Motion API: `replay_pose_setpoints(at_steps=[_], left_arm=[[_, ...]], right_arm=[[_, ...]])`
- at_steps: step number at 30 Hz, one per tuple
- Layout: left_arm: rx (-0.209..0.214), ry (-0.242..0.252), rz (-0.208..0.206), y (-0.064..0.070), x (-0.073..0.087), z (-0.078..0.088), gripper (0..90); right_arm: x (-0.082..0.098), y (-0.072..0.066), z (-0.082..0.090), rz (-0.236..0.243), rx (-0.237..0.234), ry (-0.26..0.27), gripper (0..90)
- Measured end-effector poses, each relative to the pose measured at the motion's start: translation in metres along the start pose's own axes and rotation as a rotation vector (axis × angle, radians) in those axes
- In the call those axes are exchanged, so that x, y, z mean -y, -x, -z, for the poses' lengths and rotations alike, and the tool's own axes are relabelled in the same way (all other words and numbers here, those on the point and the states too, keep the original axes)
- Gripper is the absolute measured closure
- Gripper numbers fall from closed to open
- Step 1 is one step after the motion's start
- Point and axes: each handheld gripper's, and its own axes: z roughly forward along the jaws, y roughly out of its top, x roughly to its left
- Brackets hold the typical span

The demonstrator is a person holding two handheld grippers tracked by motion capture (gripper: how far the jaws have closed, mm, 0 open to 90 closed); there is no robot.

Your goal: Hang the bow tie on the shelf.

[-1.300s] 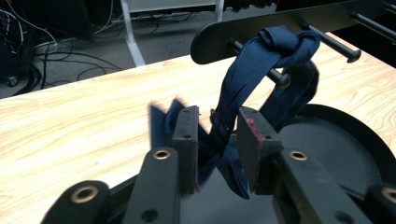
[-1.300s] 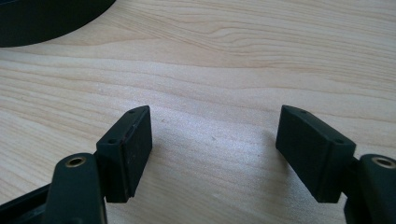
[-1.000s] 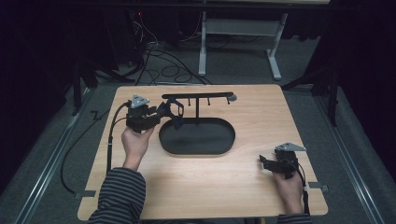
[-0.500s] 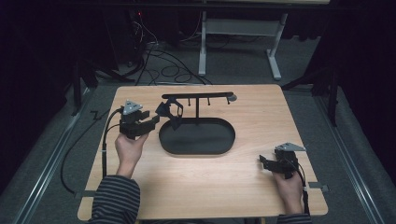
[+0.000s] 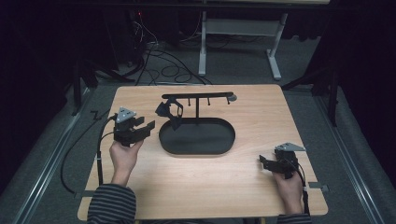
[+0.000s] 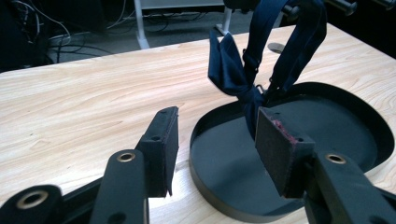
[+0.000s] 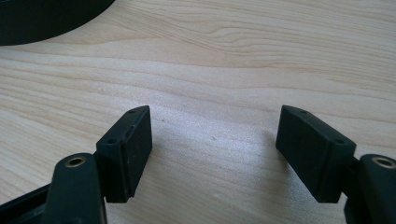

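navy bow tie (image 5: 169, 112) hangs on the rack (image 5: 198, 97) at ten o'clock of the tray (image 5: 196, 137), so the hanging looks done. left gripper (image 5: 147, 127), jaws just been opening and empty, sits just beside; right gripper (image 5: 262, 162) rests released at four o'clock.

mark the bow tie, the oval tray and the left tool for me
bow tie (image 6: 233, 70), left gripper view, on its wing.
oval tray (image 5: 196, 150), high view, on its near rim.
left tool (image 6: 217, 144), left gripper view, midway between its fingertips.
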Motion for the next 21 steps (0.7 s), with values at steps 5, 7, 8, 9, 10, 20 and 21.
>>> replay_pose_setpoints(at_steps=[5,7,8,9,10,20,21], left_arm=[[-0.01,0.002,0.013,-0.003,0.008,0.005,49.6],[-0.013,0.002,0.015,-0.003,0.009,0.006,49.6],[-0.021,-0.007,0.012,-0.003,0.012,0.007,49.3],[-0.021,-0.007,0.012,-0.003,0.012,0.007,49.3],[-0.021,-0.004,0.013,-0.003,0.014,0.008,49.3],[-0.024,-0.016,0.014,-0.002,0.026,0.014,48.9],[-0.024,-0.015,0.017,-0.002,0.027,0.015,48.9]], right_arm=[[0.0,0.0,0.0,0.003,0.001,0.0,28.2],[0.0,0.0,0.0,0.003,0.001,0.0,28.2],[0.0,0.0,0.0,0.003,0.001,0.0,28.2],[0.0,0.0,0.0,0.003,0.001,0.0,28.2],[0.0,0.0,0.0,0.003,0.001,0.0,28.2],[0.0,0.0,0.0,0.004,0.001,0.0,28.2],[0.0,0.0,0.0,0.004,0.001,0.0,28.2]])
